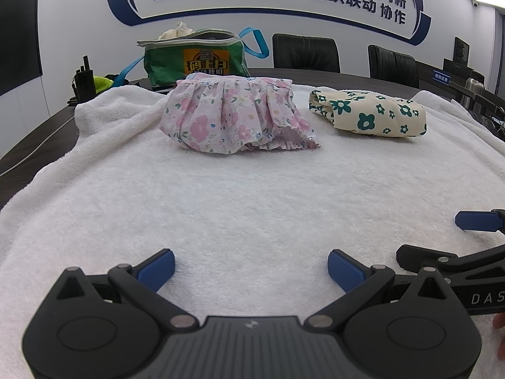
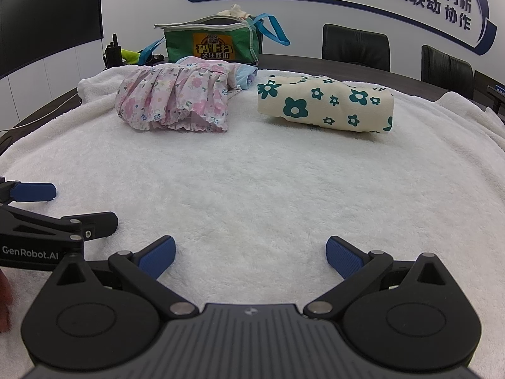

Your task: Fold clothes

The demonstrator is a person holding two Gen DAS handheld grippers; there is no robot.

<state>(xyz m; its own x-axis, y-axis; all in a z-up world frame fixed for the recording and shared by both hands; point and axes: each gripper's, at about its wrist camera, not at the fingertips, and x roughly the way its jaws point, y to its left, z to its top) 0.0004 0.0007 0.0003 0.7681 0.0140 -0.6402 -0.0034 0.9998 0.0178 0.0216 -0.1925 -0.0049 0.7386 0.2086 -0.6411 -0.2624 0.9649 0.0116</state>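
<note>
Looking along the left wrist view, the left gripper (image 1: 251, 268) hangs low over a white towel (image 1: 221, 205) with its blue pads (image 1: 345, 270) spread wide apart and nothing between them. Well ahead of it, slightly to the left of centre, lies a pink floral garment (image 1: 233, 117), bunched with its gathered folds and frilled hem facing the camera. To the right of that, apart from it, rests a cream garment with green flowers (image 1: 369, 112), folded into a compact bundle. Both sit on the far part of the towel, well clear of the fingers. Behind the pink piece stands a green bag (image 1: 192, 60) with blue straps, and two black chairs (image 1: 304, 52) stand against the wall. At the right edge, the right gripper (image 1: 473, 237) shows from the side, just beside the left one.

Turning to the right wrist view, the right gripper (image 2: 251, 257) also hovers low over the towel (image 2: 252, 183), its blue pads (image 2: 157, 257) wide apart and empty. The cream garment with green flowers (image 2: 325, 104) lies ahead and a little right; the pink floral garment (image 2: 173, 101) lies ahead and left, with a bit of pale blue cloth (image 2: 247, 75) showing behind it. The left gripper (image 2: 47, 208) shows at the left edge, close alongside, its fingers also parted.
</note>
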